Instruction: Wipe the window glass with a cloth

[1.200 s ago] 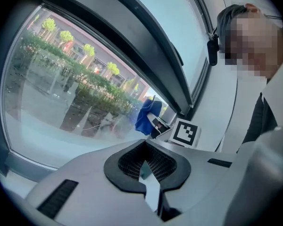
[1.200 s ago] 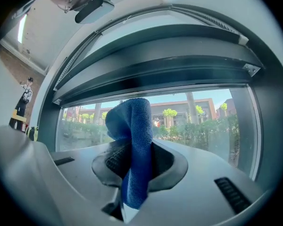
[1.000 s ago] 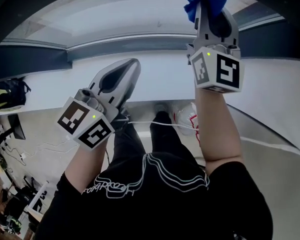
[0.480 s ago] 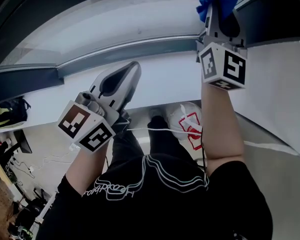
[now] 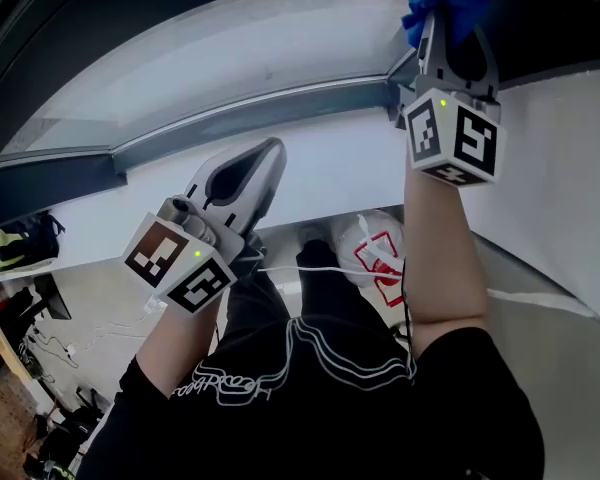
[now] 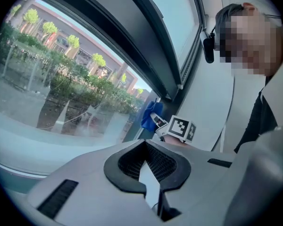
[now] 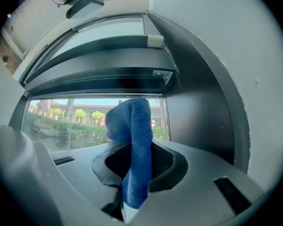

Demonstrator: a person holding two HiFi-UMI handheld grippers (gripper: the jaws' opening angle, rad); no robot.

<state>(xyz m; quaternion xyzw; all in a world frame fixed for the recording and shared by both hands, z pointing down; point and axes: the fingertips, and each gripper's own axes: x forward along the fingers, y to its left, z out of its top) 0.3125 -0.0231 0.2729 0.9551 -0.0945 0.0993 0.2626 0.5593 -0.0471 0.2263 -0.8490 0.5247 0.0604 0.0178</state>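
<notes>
The right tongs (image 5: 444, 23) clamp a blue cloth (image 7: 133, 135), whose bunched free end is raised at the right edge of the window glass (image 5: 230, 48), beside the dark frame (image 7: 198, 112). To wipe well, the cloth should probably be pressed flat on the pane and swept in overlapping strokes away from that corner, hard tips kept off the glass. The left tongs (image 5: 268, 156) are closed on nothing, low before the white sill (image 5: 340, 158). Trees and buildings show outside.

gripper (image 7: 132, 192) clamping blue cloth (image 7: 134, 140), window glass (image 7: 85, 119)
</notes>
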